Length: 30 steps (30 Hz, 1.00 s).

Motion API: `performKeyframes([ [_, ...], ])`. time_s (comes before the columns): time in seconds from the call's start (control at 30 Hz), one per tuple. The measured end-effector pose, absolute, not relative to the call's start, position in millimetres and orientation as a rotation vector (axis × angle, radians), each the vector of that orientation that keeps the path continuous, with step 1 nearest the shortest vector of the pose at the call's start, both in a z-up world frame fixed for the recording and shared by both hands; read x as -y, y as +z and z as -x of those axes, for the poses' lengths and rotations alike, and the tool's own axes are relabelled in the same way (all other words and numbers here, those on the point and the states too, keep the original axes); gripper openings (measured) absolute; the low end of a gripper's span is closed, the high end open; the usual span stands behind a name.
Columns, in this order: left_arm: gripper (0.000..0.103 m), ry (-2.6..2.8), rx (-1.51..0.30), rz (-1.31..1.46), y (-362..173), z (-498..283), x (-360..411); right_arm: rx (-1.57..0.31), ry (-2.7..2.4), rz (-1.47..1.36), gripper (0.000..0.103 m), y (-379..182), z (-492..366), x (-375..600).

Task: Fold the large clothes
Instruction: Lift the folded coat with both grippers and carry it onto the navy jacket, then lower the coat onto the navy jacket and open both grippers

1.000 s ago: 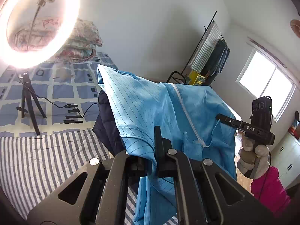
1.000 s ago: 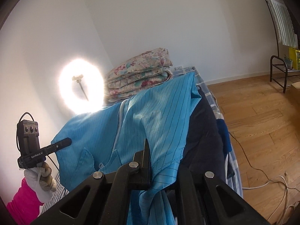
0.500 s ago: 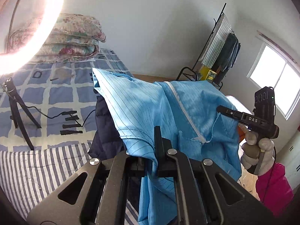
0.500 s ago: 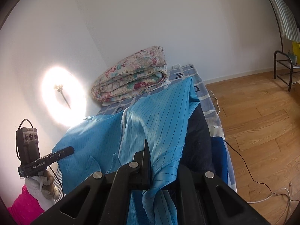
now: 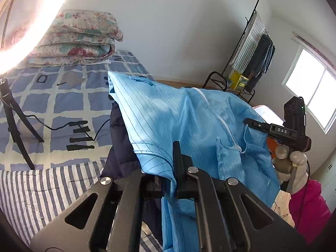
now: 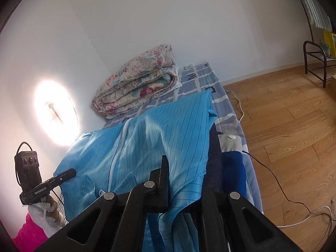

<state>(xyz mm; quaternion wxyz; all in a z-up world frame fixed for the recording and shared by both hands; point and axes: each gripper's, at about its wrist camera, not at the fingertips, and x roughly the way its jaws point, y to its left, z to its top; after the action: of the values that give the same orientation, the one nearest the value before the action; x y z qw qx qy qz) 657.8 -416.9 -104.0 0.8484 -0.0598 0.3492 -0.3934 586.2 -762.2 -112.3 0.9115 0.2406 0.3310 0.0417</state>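
A large light-blue pinstriped garment [image 5: 180,121] with a white zipper is held up over the bed, its far end trailing down toward it. It also shows in the right wrist view [image 6: 151,142]. My left gripper [image 5: 171,180] is shut on one hem edge of it. My right gripper [image 6: 170,191] is shut on the opposite hem edge. In the left wrist view the right gripper [image 5: 250,121] shows at the garment's right side; in the right wrist view the left gripper [image 6: 71,171] shows at its left. A dark navy garment [image 5: 119,147] lies under the blue one.
The bed [image 5: 63,96] has a blue checked sheet and a striped sheet [image 5: 31,189]. A folded floral quilt [image 6: 138,86] lies at its head. A ring light [image 6: 54,113] on a tripod [image 5: 12,124] stands on the bed. A clothes rack [image 5: 252,50] and wooden floor [image 6: 283,121] lie beyond.
Both grippers have swung the blue garment so the views tilt down toward the bed; the quilt and sheet now fill more of each view. The grips are unchanged.
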Motion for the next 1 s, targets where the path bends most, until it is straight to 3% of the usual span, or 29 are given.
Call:
performKeyframes([
  [0.17, 0.006, -0.819, -0.761, 0.134, -112.2, -663.7, 414.0, -0.711, 0.069, -0.480, 0.005, -118.4, -592.5, 760.0],
  [0.27, 0.014, -0.801, -0.777, 0.128, -114.5, -665.0, 412.9, -0.738, 0.041, -0.476, 0.009, -122.4, -593.1, 758.0],
  [0.43, 0.043, -0.761, -0.798, 0.126, -119.0, -664.9, 408.3, -0.767, -0.034, -0.448, 0.023, -126.6, -591.0, 757.6],
  [0.6, 0.048, -0.750, -0.796, 0.133, -119.7, -661.1, 401.7, -0.774, -0.081, -0.450, 0.033, -127.0, -580.7, 760.0],
  [0.7, 0.053, -0.750, -0.789, 0.127, -118.2, -654.6, 398.9, -0.764, -0.122, -0.446, 0.050, -124.3, -571.6, 761.4],
  [1.0, 0.053, -0.772, -0.759, 0.121, -105.7, -620.4, 384.8, -0.713, -0.147, -0.461, 0.051, -105.1, -537.8, 752.8],
])
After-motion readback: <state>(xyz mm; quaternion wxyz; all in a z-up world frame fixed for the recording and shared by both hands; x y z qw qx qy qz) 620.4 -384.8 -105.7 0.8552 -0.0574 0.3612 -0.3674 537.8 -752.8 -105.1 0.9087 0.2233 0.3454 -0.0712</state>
